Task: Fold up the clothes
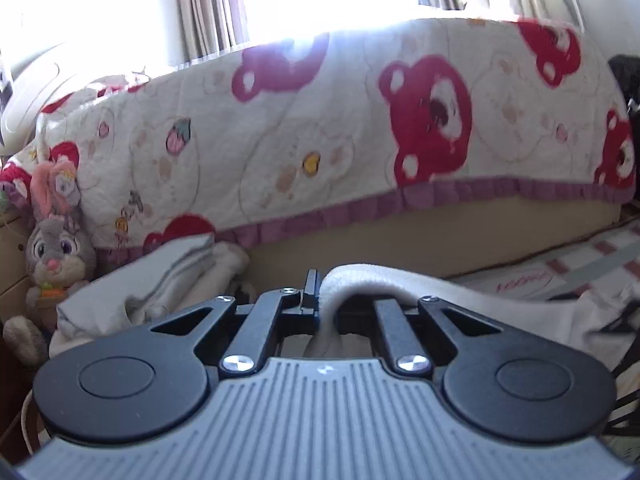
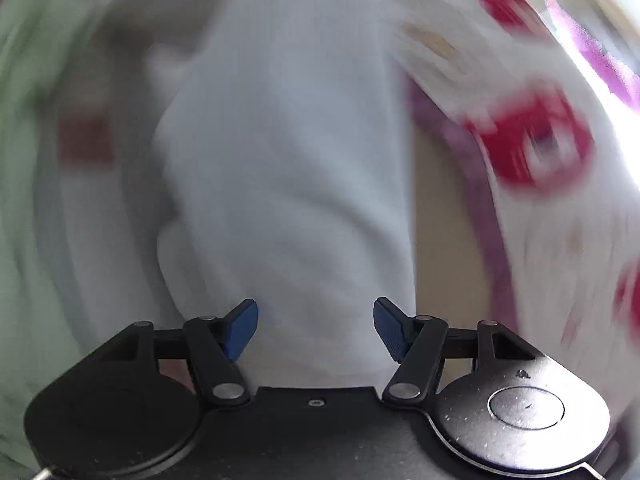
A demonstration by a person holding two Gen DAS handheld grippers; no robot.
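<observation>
Clamped in the left gripper [image 1: 320,300], a white garment [image 1: 460,300] hangs unfolded while the right gripper [image 2: 316,330] gapes empty, so folding looks barely begun.

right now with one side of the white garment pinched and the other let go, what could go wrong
1. The left gripper is shut on only a thin edge of the white garment, so a pull might slip it free.
2. The right gripper is open with nothing held, so that side may sag and spoil the fold.
3. The right wrist view is badly blurred, so a regrasp could catch the bear-print blanket.
</observation>
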